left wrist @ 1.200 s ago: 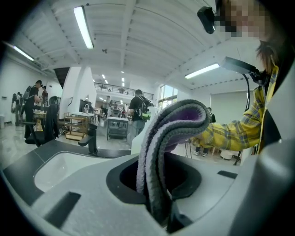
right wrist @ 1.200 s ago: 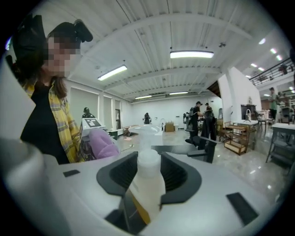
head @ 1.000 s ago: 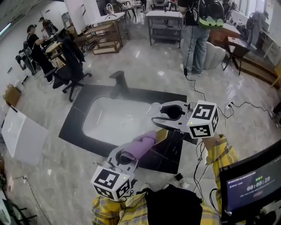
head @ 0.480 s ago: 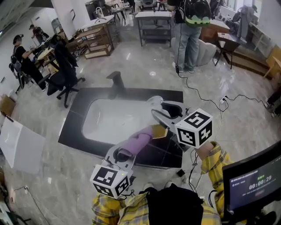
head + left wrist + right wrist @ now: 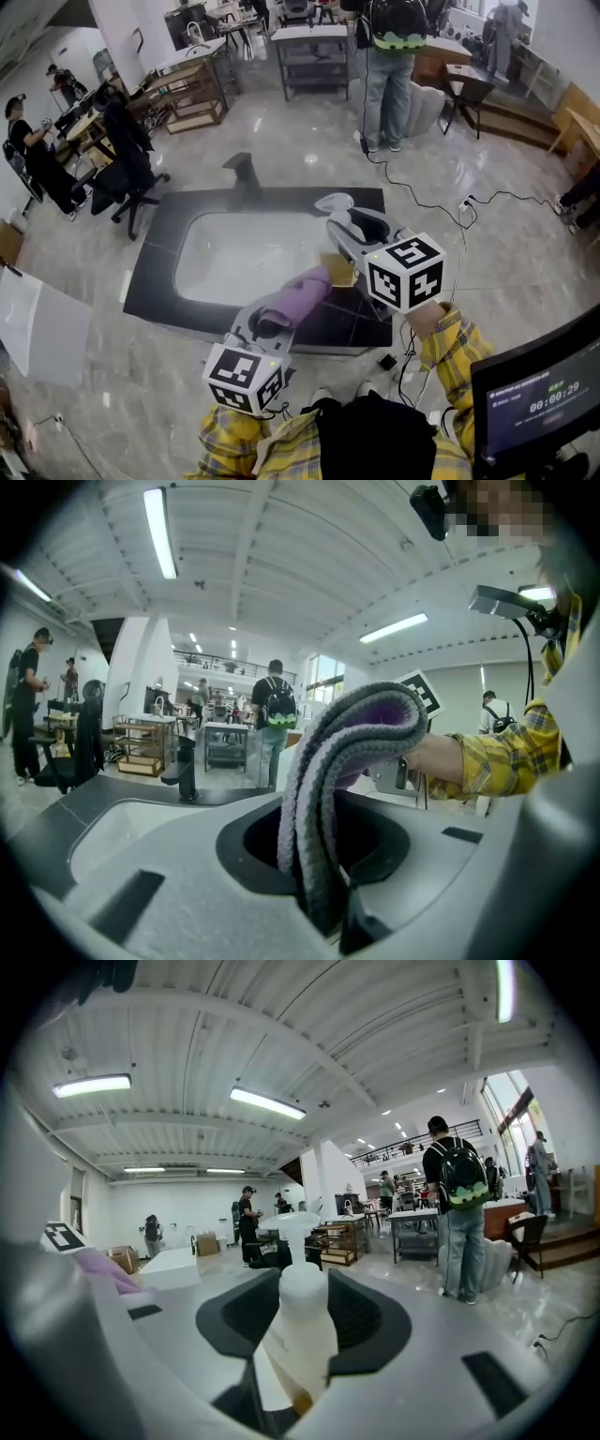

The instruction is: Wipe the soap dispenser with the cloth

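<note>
The white basin (image 5: pixel 234 253) in its dark counter serves as the reference. Both grippers work in the air over the counter at the basin's right front corner.

The right gripper (image 5: pixel 361 230) has its jaws clamped on the body of the soap dispenser (image 5: pixel 298 1330), with the pump head upward. The left gripper (image 5: pixel 274 323), on the near side of the basin's front edge, has its jaws pinching a folded purple cloth (image 5: pixel 302 295). The cloth's free end reaches toward the dispenser.

Step in hand, as judged: bringing the cloth to the bottle, with wiping about to start. The next move calls for pressing the free fold against the bottle's body and stroking along it while the right grip holds firm.

The head view shows the cloth end just beside the bottle's lower part; contact cannot be confirmed. The right gripper view alone shows the bottle's pale body and an amber remnant at its base. The left gripper view shows the cloth's fold and a yellow plaid sleeve (image 5: pixel 497 761), but no dispenser
</note>
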A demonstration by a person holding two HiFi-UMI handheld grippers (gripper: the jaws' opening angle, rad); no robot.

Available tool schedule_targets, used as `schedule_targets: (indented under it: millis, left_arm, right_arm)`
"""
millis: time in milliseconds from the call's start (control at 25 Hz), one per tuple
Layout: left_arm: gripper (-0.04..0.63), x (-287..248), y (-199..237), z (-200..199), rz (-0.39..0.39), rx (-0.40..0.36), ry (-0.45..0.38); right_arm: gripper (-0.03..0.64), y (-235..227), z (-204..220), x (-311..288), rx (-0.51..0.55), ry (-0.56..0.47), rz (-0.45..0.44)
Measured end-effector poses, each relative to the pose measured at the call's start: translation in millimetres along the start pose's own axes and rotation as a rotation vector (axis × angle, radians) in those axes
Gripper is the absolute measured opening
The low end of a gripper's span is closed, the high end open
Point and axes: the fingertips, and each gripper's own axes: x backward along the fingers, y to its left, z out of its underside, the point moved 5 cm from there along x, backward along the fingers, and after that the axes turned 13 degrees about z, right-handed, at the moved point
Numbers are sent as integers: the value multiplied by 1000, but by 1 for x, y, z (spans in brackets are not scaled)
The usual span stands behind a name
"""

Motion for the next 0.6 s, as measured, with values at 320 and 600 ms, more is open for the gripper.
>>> schedule_targets:
  millis: [320, 600]
  left_arm:
    - [72, -21, 2, -19, -3, -239, 56]
    - [72, -42, 3, -46, -48, -344, 56]
  right_arm:
    - [150, -16, -11, 24, -52, -55, -35]
    - [149, -42, -15, 52, -114, -87, 31]
